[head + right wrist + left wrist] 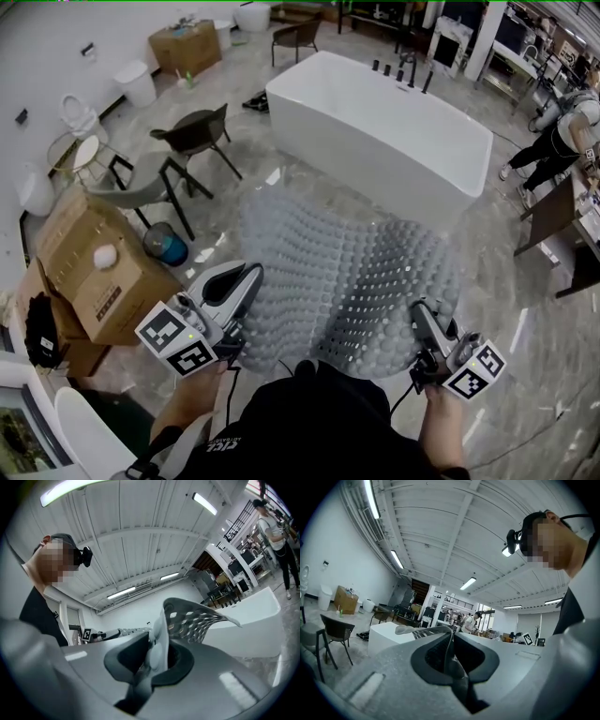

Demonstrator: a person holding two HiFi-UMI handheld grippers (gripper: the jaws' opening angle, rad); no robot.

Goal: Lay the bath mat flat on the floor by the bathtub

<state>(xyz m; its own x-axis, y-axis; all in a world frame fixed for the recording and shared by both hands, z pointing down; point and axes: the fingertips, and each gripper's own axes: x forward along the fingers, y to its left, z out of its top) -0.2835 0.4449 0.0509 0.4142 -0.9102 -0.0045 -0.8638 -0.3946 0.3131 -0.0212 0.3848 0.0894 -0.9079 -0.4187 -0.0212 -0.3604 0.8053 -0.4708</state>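
Fingers (pixel 432 658) of the left gripper (pixel 244 279) are pressed together on one near corner of the bath mat (pixel 347 272), and the right gripper (pixel 419 317) pinches the other near corner the same way, only a thin strip of rubbery edge caught between each pair of pads. The mat hangs spread between them above the floor (pixel 525 309), bulging in the middle, its far edge close to the side of the bathtub (pixel 375 122); whether that edge touches the floor I cannot tell. Such shallow holds could slip if the mat swings, dropping one corner so it lands askew. Lowering one side ahead of the other would likely fold the sagging middle under itself. Carried further forward, the far edge may curl up against the tub wall instead of lying flat. A dark chair (pixel 192 136) and a blue bin (pixel 169 246) stand left of the landing spot, with cardboard boxes (pixel 94 262) nearer the person. A dark bench (pixel 562 225) and another person (pixel 562 141) are well apart on the right. The mat hides the floor beneath it.
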